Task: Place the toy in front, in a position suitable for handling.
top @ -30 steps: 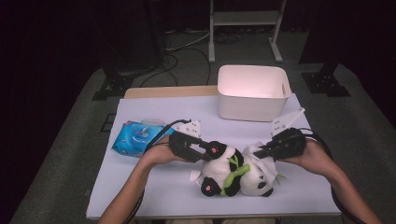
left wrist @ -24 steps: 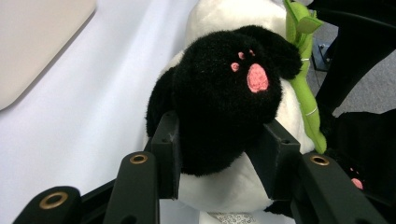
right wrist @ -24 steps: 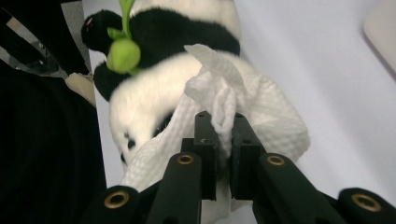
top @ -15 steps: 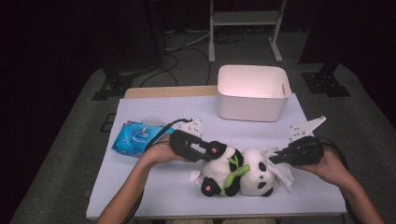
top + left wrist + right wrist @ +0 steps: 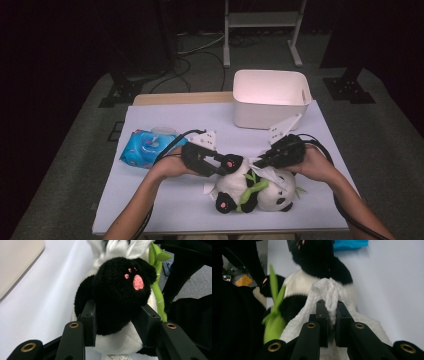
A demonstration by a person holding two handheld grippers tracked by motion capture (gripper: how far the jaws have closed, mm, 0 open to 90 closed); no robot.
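Observation:
A panda plush (image 5: 235, 187) with a green bamboo sprig lies on the white table near the front edge. My left gripper (image 5: 223, 166) is shut on its black paw with pink pads (image 5: 120, 290), and both jaws press into the fur (image 5: 117, 317). From the right, my right gripper (image 5: 257, 162) reaches over the panda's body. It is shut on a bunched white wipe (image 5: 329, 293) that drapes down onto the plush (image 5: 272, 175). The jaws of the right gripper (image 5: 329, 315) pinch the wipe's folded top.
A blue pack of wipes (image 5: 150, 147) lies at the left of the table. A white bin (image 5: 270, 97) stands at the back right, with a wooden board edge (image 5: 180, 98) to its left. The panda lies close to the table's front edge.
The right gripper swung out to the right with the wipe, then came back left over the panda. The left gripper kept its hold on the paw without moving.

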